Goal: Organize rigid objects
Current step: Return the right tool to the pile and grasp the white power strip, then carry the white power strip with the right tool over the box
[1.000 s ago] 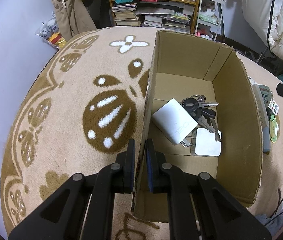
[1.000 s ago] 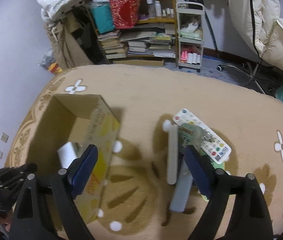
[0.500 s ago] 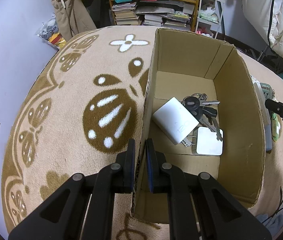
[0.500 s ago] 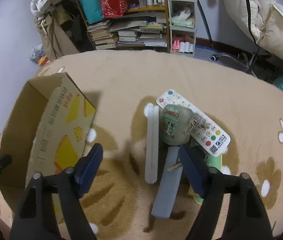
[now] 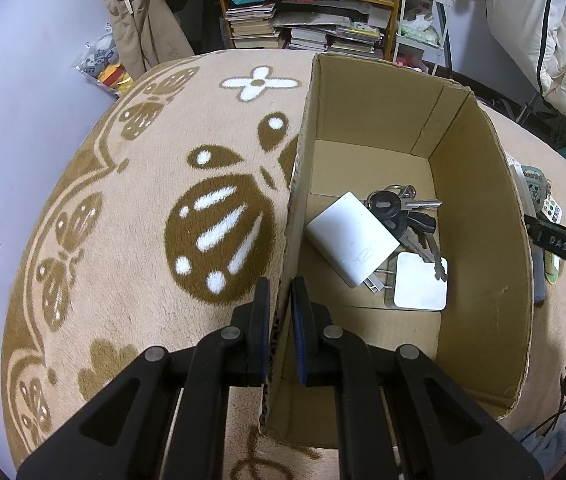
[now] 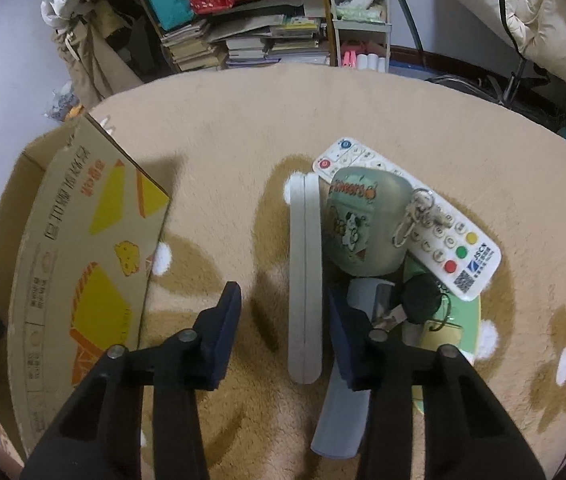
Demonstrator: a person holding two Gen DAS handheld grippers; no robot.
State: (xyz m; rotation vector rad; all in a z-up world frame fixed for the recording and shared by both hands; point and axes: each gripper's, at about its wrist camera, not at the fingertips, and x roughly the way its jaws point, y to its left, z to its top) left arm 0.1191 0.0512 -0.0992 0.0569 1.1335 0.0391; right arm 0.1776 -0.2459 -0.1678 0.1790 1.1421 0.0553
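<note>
While my left gripper (image 5: 281, 312) pinches the cardboard box (image 5: 479, 208) wall, my right gripper (image 6: 283, 324) straddles the grey bar (image 6: 304, 280).

Its jaws have just been closing and stand apart, the bar between them, just beside the right-hand finger, untouched as far as I can see. I see the bar lying on the rug (image 6: 243, 128) beside a green pouch (image 6: 363, 224) and a white remote (image 6: 443, 236). Inside the box lie a white charger (image 5: 351, 240), keys (image 5: 403, 212) and a white square block (image 5: 421, 288).

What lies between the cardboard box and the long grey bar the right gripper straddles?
Only bare carpet lies between the cardboard box and the grey bar, in the right wrist view.
</note>
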